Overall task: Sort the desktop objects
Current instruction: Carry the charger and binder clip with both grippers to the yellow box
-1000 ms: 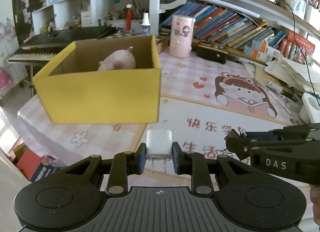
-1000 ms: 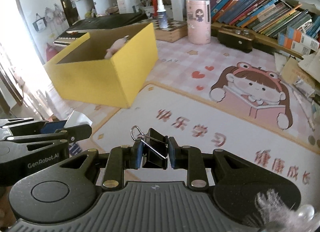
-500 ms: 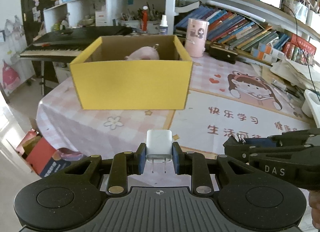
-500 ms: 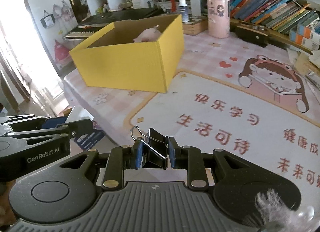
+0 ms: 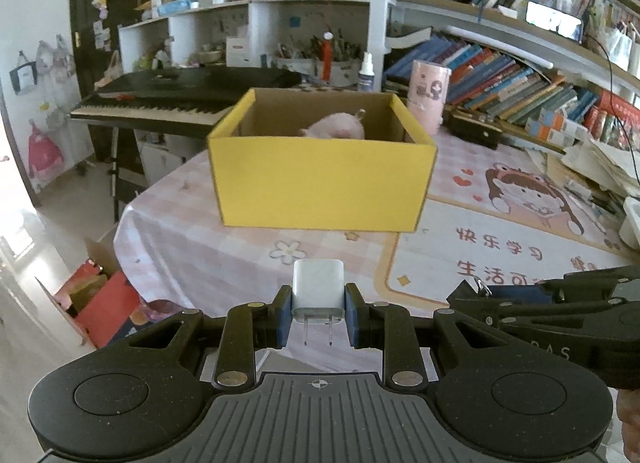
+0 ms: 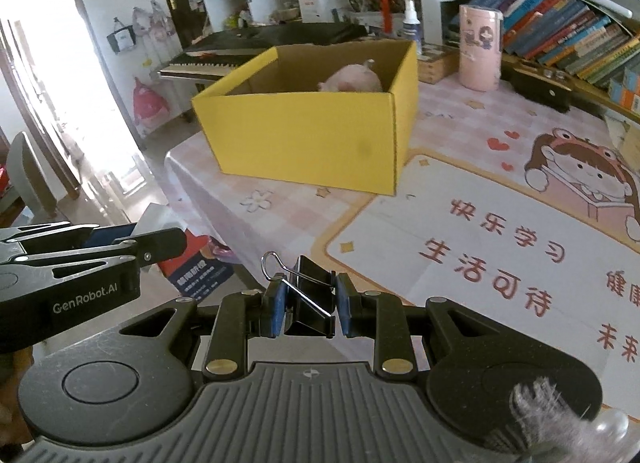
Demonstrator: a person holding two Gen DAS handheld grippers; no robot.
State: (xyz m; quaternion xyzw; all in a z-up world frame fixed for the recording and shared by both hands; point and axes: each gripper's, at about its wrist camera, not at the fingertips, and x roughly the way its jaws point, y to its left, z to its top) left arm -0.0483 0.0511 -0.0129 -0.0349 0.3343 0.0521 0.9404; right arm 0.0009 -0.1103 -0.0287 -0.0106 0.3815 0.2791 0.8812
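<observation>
My left gripper [image 5: 318, 313] is shut on a white plug adapter [image 5: 318, 287], prongs pointing back at the camera. My right gripper [image 6: 310, 309] is shut on a black binder clip [image 6: 310, 303] with wire handles. Both are held above the near edge of the table, well short of the open yellow box [image 5: 322, 179], which also shows in the right wrist view [image 6: 308, 135]. A pink plush pig [image 5: 334, 129] lies inside the box; it also shows in the right wrist view [image 6: 352, 81]. The right gripper shows at the right of the left wrist view [image 5: 560, 303], and the left gripper at the left of the right wrist view [image 6: 80, 259].
The table carries a pink cartoon mat [image 6: 500, 231]. A pink cylinder [image 5: 428, 101], a spray bottle [image 5: 365, 71], a dark case [image 5: 474, 129] and rows of books [image 5: 520, 87] stand behind the box. A keyboard piano [image 5: 172, 97] is at the far left. Boxes [image 5: 96, 303] lie on the floor.
Both grippers have drawn back and away from the yellow box, which now looks smaller and farther off. Each still holds its object.
</observation>
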